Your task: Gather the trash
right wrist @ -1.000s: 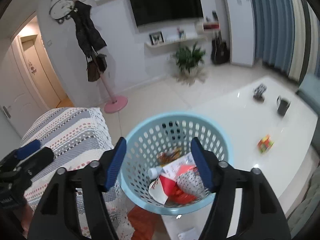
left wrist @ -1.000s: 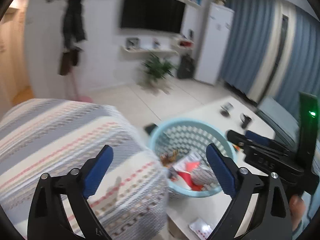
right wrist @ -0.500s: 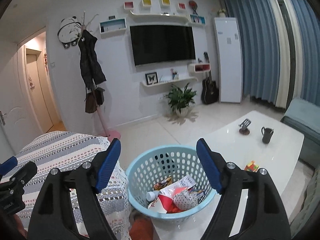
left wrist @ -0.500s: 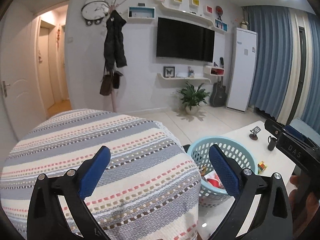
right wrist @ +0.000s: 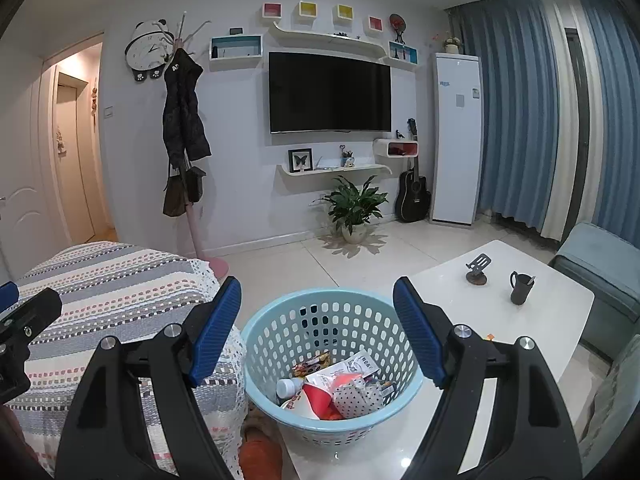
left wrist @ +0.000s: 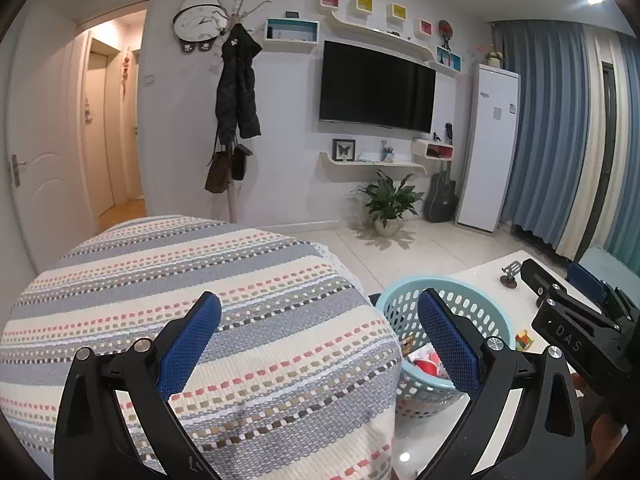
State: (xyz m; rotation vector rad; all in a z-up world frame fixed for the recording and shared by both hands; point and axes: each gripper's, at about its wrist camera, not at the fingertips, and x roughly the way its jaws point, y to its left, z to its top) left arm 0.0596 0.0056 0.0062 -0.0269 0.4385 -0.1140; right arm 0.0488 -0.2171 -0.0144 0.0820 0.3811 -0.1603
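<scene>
A light blue perforated basket stands on the near corner of a white coffee table. It holds trash: wrappers, a red cup, a small white bottle. The basket also shows in the left wrist view. My right gripper is open and empty, held above and in front of the basket. My left gripper is open and empty, held over a striped covered seat, left of the basket. The right gripper's body shows at the right edge of the left wrist view.
On the table stand a black mug, a phone stand and a small colourful cube. An orange thing lies on the floor under the table edge. A plant, guitar and coat rack stand by the far wall.
Both grippers have risen and tilted up from looking down into the basket. The basket now sits lower in both views. Both stay open and empty.
</scene>
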